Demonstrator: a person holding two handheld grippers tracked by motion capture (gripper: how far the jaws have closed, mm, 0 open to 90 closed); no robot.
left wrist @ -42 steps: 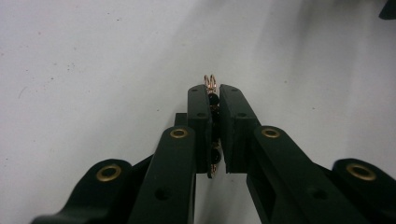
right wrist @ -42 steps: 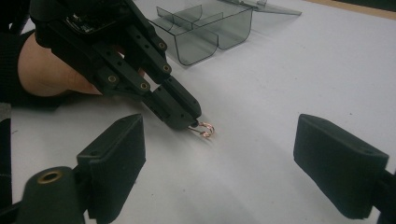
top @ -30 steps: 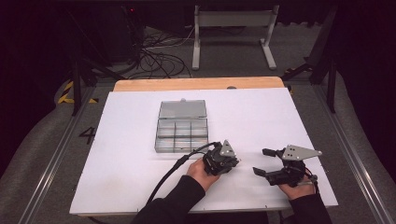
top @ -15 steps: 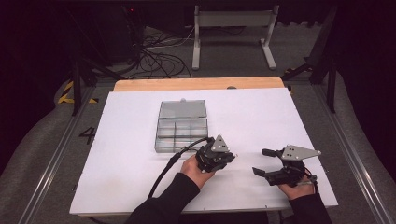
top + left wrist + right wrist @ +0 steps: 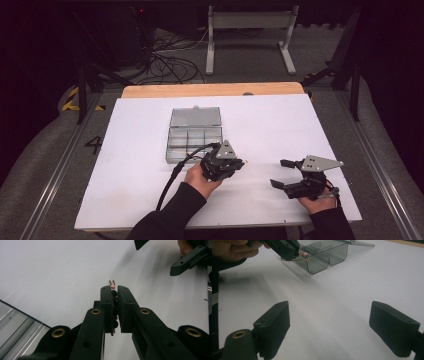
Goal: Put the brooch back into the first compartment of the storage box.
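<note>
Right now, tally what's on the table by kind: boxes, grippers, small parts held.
Clear compartment box, lid open: 1
Handheld grippers: 2, left gripper shut on the bead-and-wire piece, right gripper open with nothing between its pads
Bead-and-wire piece with copper loops and black beads: 1
Total: 4
</note>
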